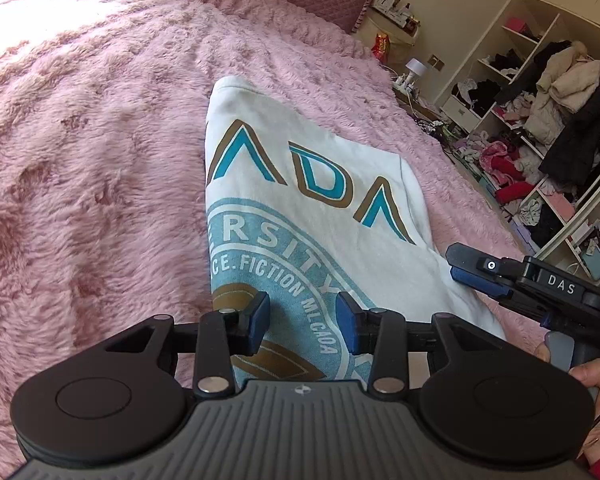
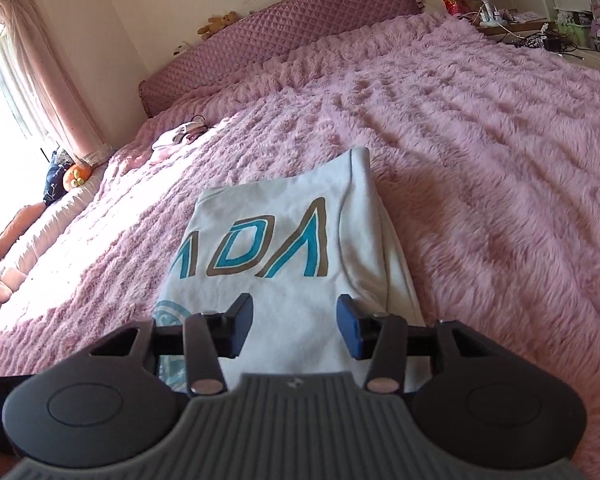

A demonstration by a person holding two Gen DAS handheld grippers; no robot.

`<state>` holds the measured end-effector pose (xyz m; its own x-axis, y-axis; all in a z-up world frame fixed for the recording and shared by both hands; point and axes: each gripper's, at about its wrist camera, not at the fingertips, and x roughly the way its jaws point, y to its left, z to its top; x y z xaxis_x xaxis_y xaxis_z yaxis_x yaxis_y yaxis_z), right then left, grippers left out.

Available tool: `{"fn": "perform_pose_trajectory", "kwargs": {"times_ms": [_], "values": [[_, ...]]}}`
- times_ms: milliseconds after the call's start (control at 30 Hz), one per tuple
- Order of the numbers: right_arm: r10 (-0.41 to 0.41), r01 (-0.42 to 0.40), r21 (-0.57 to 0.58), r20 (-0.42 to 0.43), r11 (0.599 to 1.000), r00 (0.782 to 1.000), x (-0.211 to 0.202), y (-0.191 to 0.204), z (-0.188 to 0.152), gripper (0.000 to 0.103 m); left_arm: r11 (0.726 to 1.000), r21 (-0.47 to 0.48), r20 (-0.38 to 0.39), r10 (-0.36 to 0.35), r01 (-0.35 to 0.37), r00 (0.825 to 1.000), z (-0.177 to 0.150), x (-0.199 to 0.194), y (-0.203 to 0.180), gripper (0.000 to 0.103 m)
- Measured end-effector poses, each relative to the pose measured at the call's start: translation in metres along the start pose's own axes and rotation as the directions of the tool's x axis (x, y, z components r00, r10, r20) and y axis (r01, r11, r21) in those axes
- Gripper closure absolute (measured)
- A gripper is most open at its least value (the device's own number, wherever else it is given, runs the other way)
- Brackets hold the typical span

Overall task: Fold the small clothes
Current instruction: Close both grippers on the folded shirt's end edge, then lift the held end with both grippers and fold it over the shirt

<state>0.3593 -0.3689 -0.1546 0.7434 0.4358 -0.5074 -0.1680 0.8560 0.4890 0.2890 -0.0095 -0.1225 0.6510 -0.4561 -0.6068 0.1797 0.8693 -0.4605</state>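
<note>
Both grippers spread wide over the shirt!
My left gripper (image 1: 303, 322) and right gripper (image 2: 296, 326) hold nothing; white shirt (image 1: 324, 216) (soft, light, floppy) on the bed (image 1: 100, 160) wants pinching at its near hem corners.

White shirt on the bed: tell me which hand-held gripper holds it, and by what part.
Neither. The left hand-held gripper and right hand-held gripper are both open above the white shirt, which lies on the pink blanket.

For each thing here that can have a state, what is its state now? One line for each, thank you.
White shirt: lies flat on the pink blanket, both sides folded in to a narrow strip, print facing up.
Left gripper: open, above the near end of the shirt, holding nothing.
Right gripper: open, above the shirt's near end, holding nothing.
Wardrobe: open, clothes heaped on its shelves.
</note>
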Motion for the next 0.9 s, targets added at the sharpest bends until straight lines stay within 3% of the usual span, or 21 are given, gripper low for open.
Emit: {"fn": "perform_pose_trajectory", "kwargs": {"times_ms": [67, 133, 200, 300, 400, 567, 767, 900], "values": [[0.068, -0.069, 0.073, 0.016, 0.995, 0.998, -0.011, -0.015, 0.016, 0.044, 0.999, -0.027, 0.017, -0.042, 0.043, 0.999, 0.009, -0.007, 0.009, 0.047], [0.128, -0.131, 0.119, 0.028, 0.984, 0.991, -0.02, -0.035, 0.031, 0.041, 0.987, -0.128, 0.028, -0.098, 0.1, 0.995, 0.016, -0.011, 0.031, 0.046], [0.172, -0.171, 0.152, 0.006, 0.973, 0.985, -0.022, -0.053, 0.039, 0.036, 0.958, -0.244, 0.036, -0.145, 0.149, 0.989, 0.019, -0.012, 0.055, 0.046], [0.245, -0.225, 0.268, -0.043, 0.937, 0.969, -0.015, -0.085, 0.039, 0.035, 0.895, -0.376, 0.059, -0.237, 0.241, 0.97, 0.016, -0.006, 0.088, 0.046], [0.251, -0.211, 0.352, -0.072, 0.912, 0.965, -0.004, -0.107, 0.028, 0.034, 0.864, -0.449, 0.03, -0.242, 0.229, 0.97, 0.01, 0.006, 0.107, 0.046], [0.268, -0.203, 0.417, -0.103, 0.886, 0.958, 0.018, -0.118, 0.014, 0.033, 0.829, -0.506, -0.01, -0.281, 0.238, 0.96, 0.007, 0.033, 0.118, 0.046], [0.33, -0.249, 0.421, -0.129, 0.872, 0.935, 0.056, -0.106, 0.023, 0.03, 0.767, -0.568, -0.025, -0.38, 0.3, 0.925, 0.026, 0.073, 0.118, 0.042], [0.345, -0.258, 0.419, -0.147, 0.871, 0.927, 0.082, -0.096, 0.032, 0.025, 0.756, -0.581, -0.043, -0.397, 0.3, 0.917, 0.037, 0.1, 0.114, 0.042]]}}
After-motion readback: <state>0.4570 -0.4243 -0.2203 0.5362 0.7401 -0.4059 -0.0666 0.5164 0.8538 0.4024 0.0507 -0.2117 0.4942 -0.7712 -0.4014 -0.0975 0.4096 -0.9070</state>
